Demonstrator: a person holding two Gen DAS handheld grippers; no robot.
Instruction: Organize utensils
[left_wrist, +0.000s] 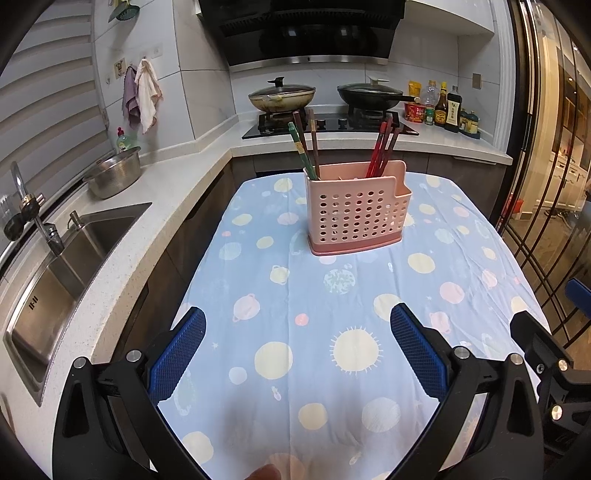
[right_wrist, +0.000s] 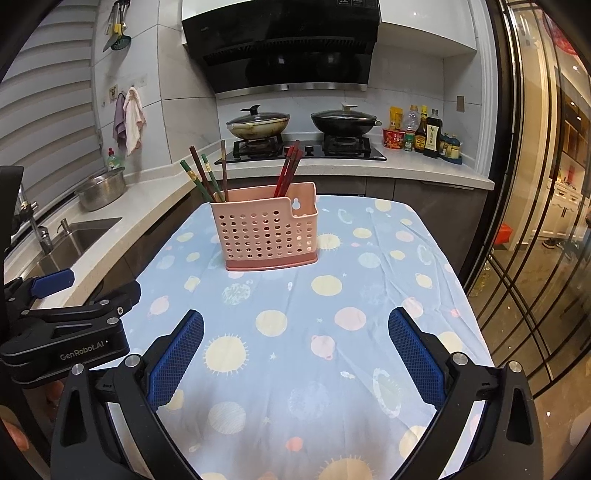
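A pink perforated utensil holder (left_wrist: 356, 212) (right_wrist: 266, 230) stands upright on the blue planet-print tablecloth (left_wrist: 306, 295) (right_wrist: 295, 302). Green and brown chopsticks (left_wrist: 304, 151) (right_wrist: 207, 177) lean in its left compartment, red chopsticks (left_wrist: 382, 149) (right_wrist: 288, 170) in its right one. My left gripper (left_wrist: 297, 325) hovers over the near part of the table, open, nothing between its blue pads. My right gripper (right_wrist: 295, 326) is likewise open and empty, well short of the holder. The left gripper's body shows at the left edge of the right wrist view.
A steel sink (left_wrist: 62, 269) and a metal bowl (left_wrist: 114, 177) sit on the counter to the left. Behind the table, a stove carries two lidded woks (left_wrist: 282, 96) (left_wrist: 369, 94). Sauce bottles (left_wrist: 447, 109) stand at the back right. A glass door (right_wrist: 535, 221) runs along the right.
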